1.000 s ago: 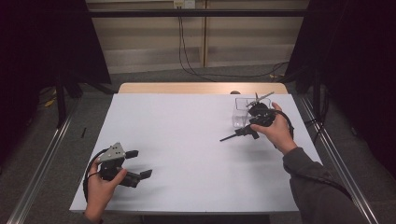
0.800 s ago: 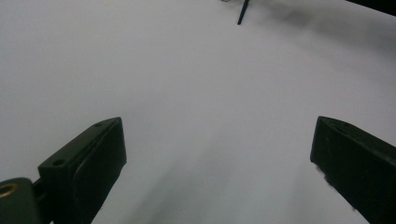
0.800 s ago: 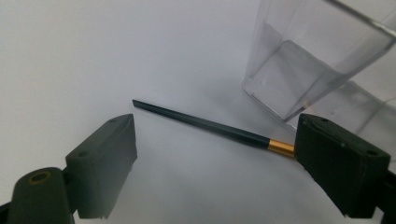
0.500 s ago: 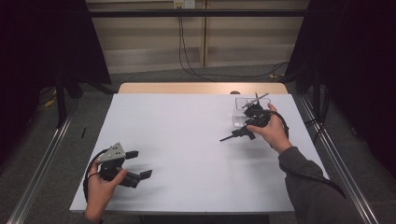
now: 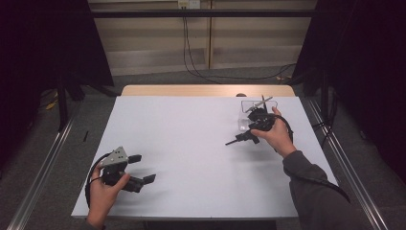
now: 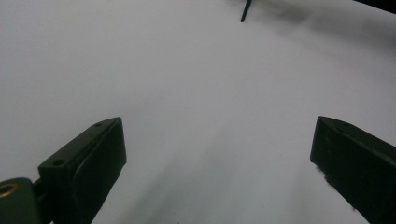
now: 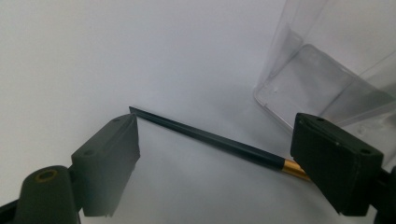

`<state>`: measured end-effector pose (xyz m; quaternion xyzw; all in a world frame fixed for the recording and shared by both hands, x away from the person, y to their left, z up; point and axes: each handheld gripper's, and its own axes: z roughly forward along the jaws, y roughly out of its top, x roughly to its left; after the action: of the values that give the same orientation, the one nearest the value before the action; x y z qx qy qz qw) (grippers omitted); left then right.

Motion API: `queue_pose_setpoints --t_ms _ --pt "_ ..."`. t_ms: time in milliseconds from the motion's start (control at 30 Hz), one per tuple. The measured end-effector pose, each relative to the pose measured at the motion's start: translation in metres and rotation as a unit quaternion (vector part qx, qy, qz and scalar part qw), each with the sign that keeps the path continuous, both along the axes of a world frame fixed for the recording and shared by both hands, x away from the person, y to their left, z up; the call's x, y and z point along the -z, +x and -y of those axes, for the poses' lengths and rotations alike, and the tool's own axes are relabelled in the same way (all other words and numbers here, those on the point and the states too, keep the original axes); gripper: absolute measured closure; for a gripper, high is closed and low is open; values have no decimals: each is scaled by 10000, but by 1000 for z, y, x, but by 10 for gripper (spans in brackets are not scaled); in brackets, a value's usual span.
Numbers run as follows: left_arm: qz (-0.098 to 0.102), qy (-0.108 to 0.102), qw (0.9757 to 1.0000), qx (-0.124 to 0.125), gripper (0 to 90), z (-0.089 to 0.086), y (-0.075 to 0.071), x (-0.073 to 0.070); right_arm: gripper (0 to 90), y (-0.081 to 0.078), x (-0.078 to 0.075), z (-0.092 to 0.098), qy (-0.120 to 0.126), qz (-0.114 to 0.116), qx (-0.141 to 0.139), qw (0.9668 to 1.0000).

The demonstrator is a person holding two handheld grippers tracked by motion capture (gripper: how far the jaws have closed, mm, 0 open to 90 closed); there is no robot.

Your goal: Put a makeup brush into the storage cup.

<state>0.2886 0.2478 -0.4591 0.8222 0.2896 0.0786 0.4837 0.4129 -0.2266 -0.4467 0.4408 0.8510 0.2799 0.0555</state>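
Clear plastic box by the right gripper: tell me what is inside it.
The clear rectangular plastic box looks empty through its walls. One black fingertip covers its near corner. The thin black chopstick with a gold band lies outside it on the white table.

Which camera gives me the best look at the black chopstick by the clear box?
The right gripper view: the chopstick lies close between the open jaws, gold band visible, beside the clear box. The high view hides it behind the right gripper. The left gripper view catches one dark tip, far off.

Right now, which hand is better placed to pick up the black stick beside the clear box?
The right. The right gripper hangs over the black stick, jaws open on either side of it, next to the clear box. The left gripper rests open at the near left of the table, far away.
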Motion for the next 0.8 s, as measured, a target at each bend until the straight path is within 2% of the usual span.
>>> queue_pose_setpoints --t_ms 400,800 --pt "-15 -5 10000 -6 33 0 0 0 155 3 10 -1 -36 -96 -112 9999" --pt "-6 7 10000 -15 33 0 1 0 176 4 9 -1 10 -119 -106 9999"
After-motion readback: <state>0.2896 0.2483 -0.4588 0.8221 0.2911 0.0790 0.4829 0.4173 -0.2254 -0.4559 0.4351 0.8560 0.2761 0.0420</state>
